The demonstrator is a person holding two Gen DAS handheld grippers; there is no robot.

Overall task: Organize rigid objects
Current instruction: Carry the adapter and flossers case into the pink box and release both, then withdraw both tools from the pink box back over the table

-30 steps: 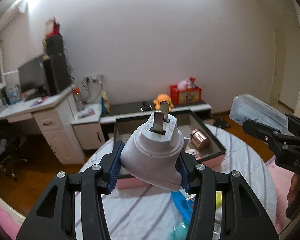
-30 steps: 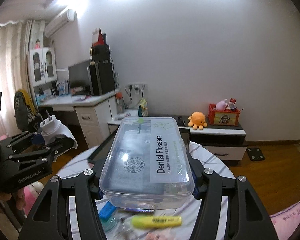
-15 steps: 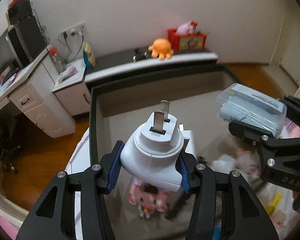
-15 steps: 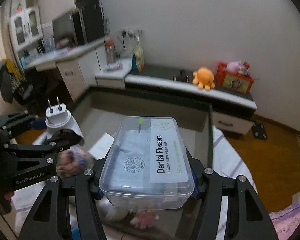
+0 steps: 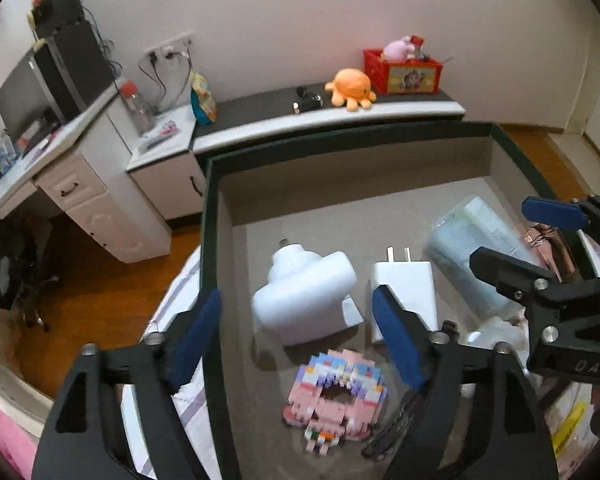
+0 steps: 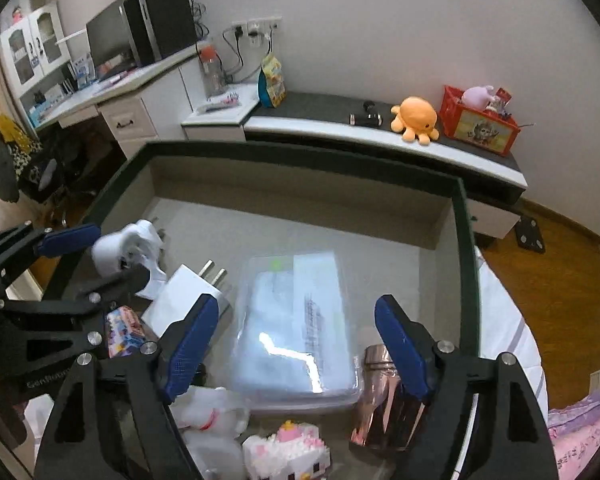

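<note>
Both claws over the open box (image 5: 208, 240) right now, both letting go. Left gripper (image 5: 296, 340) jaws opening, white plug adapter (image 5: 304, 296) between the pads but no longer pinched, looks blurred like it's mid-drop or just landed on the box floor next to the flat white charger (image 5: 408, 292). Right gripper (image 6: 296, 344) jaws opening too, clear floss box (image 6: 296, 328) sitting loose below them, already down inside the box beside the copper-coloured can (image 6: 384, 400).

Stuff that could go sideways, just guessing:
- Adapter looks round and top-heavy, might roll or tip onto the pink brick toy (image 5: 336, 392) and knock it apart.
- Floss box looks slick, could slide onto the charger prongs or end up leaning on the can instead of flat.
- Pulling the claws out low could clip things, pretty crowded in there, and the two grippers hang close together.

Compared with half a second back: both items clamped tight and held up off the box floor then, now out of the pads and down in the box. A second back: grippers aimed at the far wall, box well ahead on the bed.
</note>
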